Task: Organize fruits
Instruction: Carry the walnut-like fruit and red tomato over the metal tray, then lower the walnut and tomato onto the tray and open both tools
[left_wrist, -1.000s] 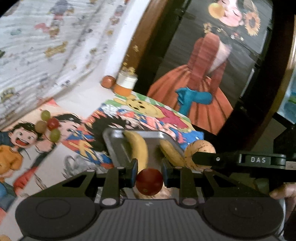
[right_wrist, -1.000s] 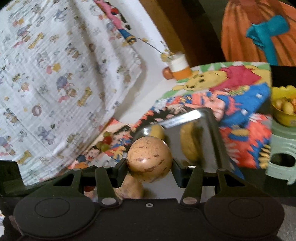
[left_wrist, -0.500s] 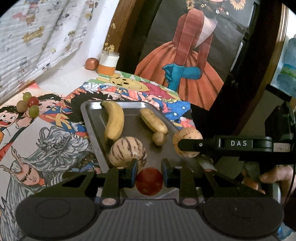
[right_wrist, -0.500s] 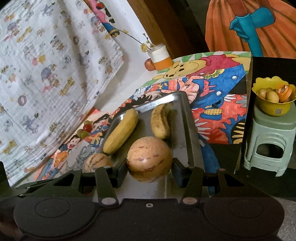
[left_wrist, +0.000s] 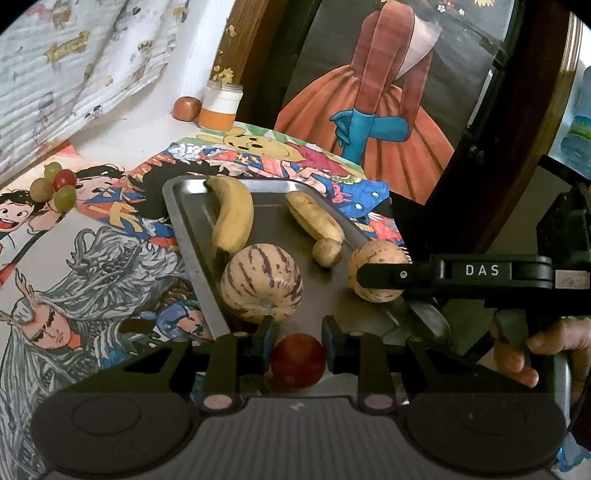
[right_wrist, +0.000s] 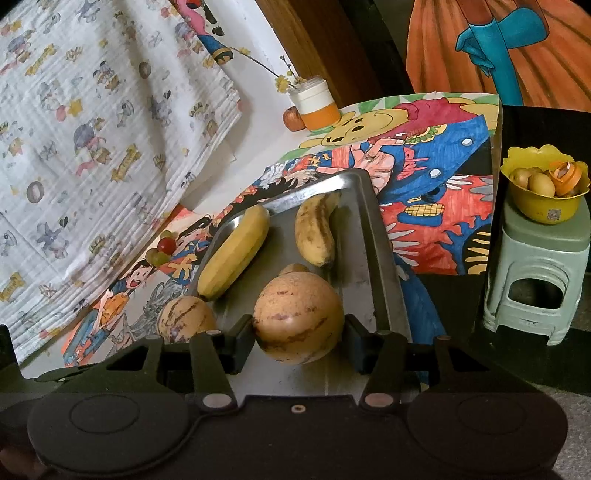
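My left gripper (left_wrist: 297, 349) is shut on a small dark red fruit (left_wrist: 297, 361), held just above the near end of a metal tray (left_wrist: 192, 236). On the tray lie two bananas (left_wrist: 232, 216) (left_wrist: 314, 218), a striped pale melon (left_wrist: 261, 282) and a small brown fruit (left_wrist: 327, 252). My right gripper (right_wrist: 298, 325) is shut on a round tan melon (right_wrist: 298, 319) over the tray's near part (right_wrist: 384, 280). In the left wrist view that melon (left_wrist: 373, 271) shows at the tray's right edge, gripped by a black finger.
A cluster of green and red grapes (left_wrist: 55, 184) lies on the cartoon-printed cloth left of the tray. An orange-and-white jar (left_wrist: 221, 107) and a small reddish fruit (left_wrist: 187, 108) stand at the back. A yellow bowl of fruit (right_wrist: 543, 188) sits on a pale green stool (right_wrist: 535, 273).
Both grippers came down and closer to the tray with their fruit still gripped. The left view swung so the whole tray and the striped melon now show.
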